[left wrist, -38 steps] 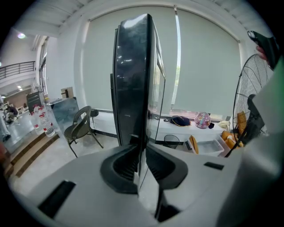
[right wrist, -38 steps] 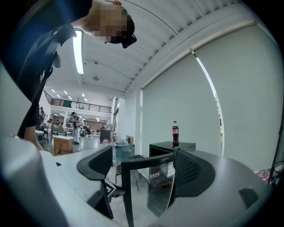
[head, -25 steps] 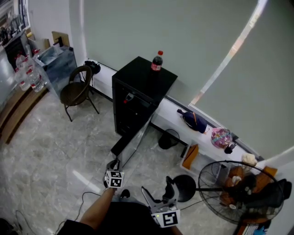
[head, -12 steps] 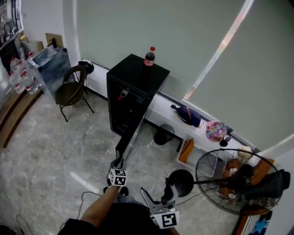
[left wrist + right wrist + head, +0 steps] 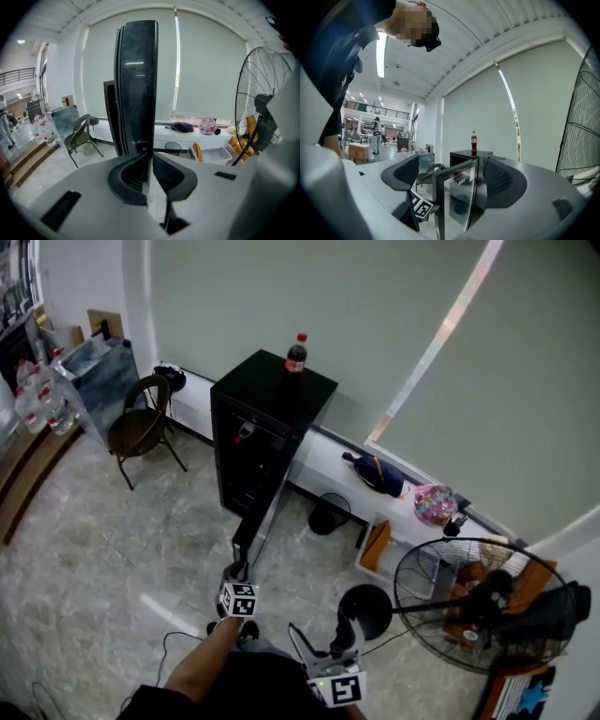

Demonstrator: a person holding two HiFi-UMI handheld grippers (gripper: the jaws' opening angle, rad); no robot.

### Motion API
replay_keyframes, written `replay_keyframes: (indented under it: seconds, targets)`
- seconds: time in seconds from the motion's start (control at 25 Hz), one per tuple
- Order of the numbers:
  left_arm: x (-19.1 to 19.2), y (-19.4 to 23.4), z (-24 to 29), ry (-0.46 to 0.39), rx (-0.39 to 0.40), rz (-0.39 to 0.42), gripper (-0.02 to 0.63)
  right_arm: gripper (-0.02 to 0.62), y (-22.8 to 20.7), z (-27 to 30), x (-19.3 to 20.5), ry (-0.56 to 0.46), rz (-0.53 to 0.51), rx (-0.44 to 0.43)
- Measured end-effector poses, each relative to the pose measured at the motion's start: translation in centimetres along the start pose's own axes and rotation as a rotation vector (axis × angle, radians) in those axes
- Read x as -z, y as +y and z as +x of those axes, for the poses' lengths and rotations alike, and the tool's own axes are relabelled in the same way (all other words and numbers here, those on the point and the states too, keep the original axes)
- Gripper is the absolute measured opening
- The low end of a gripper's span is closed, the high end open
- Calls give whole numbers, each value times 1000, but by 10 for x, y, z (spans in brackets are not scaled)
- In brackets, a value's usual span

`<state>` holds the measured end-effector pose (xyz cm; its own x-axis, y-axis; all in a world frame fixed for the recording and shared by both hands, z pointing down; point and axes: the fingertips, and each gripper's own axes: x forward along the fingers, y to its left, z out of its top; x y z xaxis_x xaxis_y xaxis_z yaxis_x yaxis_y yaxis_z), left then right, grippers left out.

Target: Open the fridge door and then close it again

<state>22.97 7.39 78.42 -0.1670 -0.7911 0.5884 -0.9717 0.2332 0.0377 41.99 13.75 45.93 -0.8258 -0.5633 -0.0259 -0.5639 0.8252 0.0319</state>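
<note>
A black mini fridge (image 5: 246, 442) stands against the window ledge with a cola bottle (image 5: 296, 354) on top. Its glass door (image 5: 265, 518) is swung open toward me. My left gripper (image 5: 236, 572) is shut on the door's free edge. In the left gripper view the door (image 5: 138, 84) shows edge-on, pinched between the closed pads (image 5: 140, 171), with the fridge body (image 5: 110, 117) behind. My right gripper (image 5: 324, 634) hangs open near my body, apart from the door. In the right gripper view the door (image 5: 457, 197) is framed between its spread pads (image 5: 401, 171), farther off.
A chair (image 5: 136, 427) stands left of the fridge, with water bottles (image 5: 42, 395) beyond it. A large standing fan (image 5: 469, 610) and a round black base (image 5: 364, 604) are at the right. The white ledge (image 5: 328, 460) carries a dark bag (image 5: 377, 474). A cable (image 5: 178, 643) lies on the floor.
The whole scene has slid slightly left in the head view. My left gripper has stayed on the door's edge and shifted a little with it. The right gripper has kept open.
</note>
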Motion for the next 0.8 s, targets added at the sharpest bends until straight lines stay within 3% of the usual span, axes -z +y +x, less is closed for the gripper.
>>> replay_keyframes:
  seconds: [0.8]
  targets:
    - [-1, 34, 3, 13, 22, 20, 35, 440, 22, 39, 3, 10, -3, -47]
